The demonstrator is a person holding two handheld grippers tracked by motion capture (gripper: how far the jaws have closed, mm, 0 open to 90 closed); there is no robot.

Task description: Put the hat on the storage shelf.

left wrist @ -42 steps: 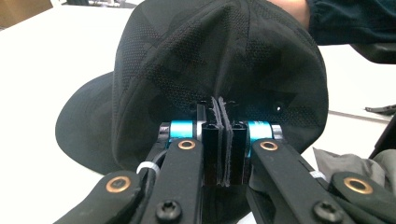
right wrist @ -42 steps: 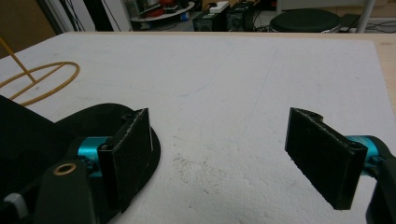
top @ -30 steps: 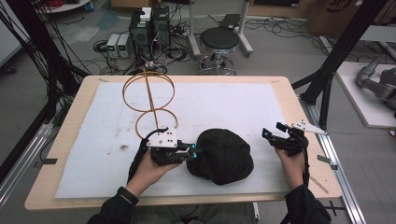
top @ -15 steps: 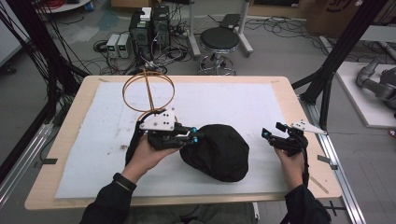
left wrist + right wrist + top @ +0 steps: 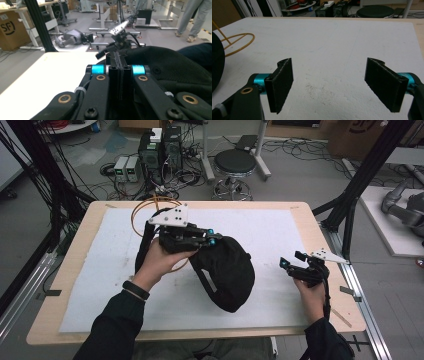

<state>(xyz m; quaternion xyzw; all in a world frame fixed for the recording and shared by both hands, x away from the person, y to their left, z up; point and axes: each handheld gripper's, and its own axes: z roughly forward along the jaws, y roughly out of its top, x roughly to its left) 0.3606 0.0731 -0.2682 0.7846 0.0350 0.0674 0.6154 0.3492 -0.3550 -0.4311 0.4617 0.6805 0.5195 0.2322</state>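
- The black cap [image 5: 225,270] hangs from the left gripper [image 5: 214,237], lifted off the white mat [image 5: 280,227] that covers the wooden table [image 5: 310,215]. Its crown sags down and towards the person, over the middle of the mat.
- In the left gripper view the jaws are pressed flat together, with black cloth of the cap [image 5: 172,67] bunched around and to the right of them; the left gripper [image 5: 117,58] is clamped on the cap's edge.
- The left hand [image 5: 157,262] grips this tool from behind, just left of the cap. A dark band sits on that wrist.
- A thin orange wire stand [image 5: 150,205] with looped rings stands beyond the cap, near the mat's far-left part, partly hidden by the left gripper and its grey plate.
- The right gripper [image 5: 289,261] hovers right of the cap and apart from it, near the mat's right edge, held by the right hand [image 5: 310,290].
- In the right gripper view, the right gripper [image 5: 334,87] has its jaws spread wide with nothing between them, bare mat [image 5: 332,45] below. The curved black side of the cap [image 5: 217,62] fills the left edge, and a ring of the wire stand [image 5: 237,43] lies just past it.
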